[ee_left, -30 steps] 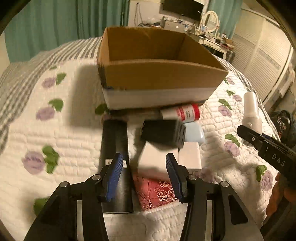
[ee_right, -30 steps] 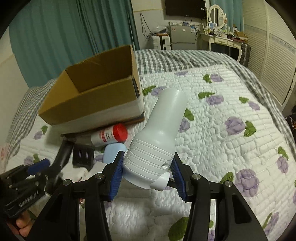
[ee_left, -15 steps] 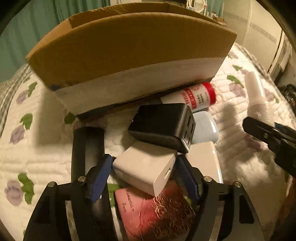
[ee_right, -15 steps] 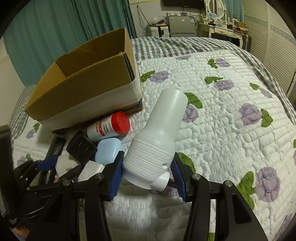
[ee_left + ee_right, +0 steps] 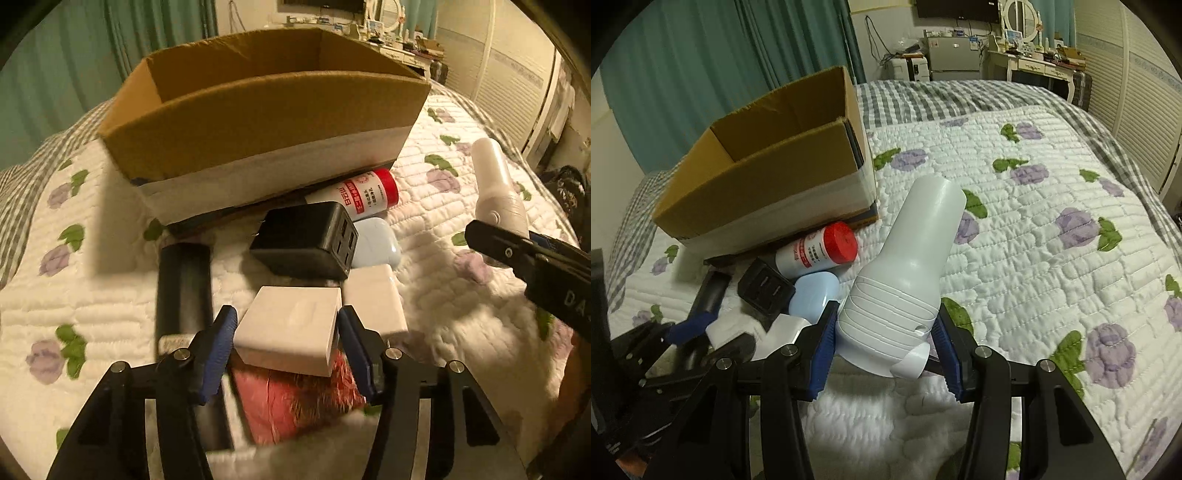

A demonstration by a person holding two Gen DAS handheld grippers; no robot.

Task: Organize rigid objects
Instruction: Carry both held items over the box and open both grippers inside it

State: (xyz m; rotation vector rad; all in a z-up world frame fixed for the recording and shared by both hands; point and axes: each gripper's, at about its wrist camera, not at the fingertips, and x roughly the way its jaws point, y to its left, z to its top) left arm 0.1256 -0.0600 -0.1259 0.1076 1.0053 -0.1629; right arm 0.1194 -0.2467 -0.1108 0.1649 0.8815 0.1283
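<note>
A quilt [image 5: 1052,280] fills both views, and an open cardboard box [image 5: 258,122] sits on it in the upper half of the left view. Just below the box lie a red-capped bottle [image 5: 364,194], a black charger [image 5: 306,240] and a black tube [image 5: 183,284]. Low in the right view the right gripper [image 5: 884,341] clamps a white bottle [image 5: 908,273], while at bottom centre of the left view the left gripper [image 5: 286,341] is closing around a white block [image 5: 291,328], its pads at the block's sides.
</note>
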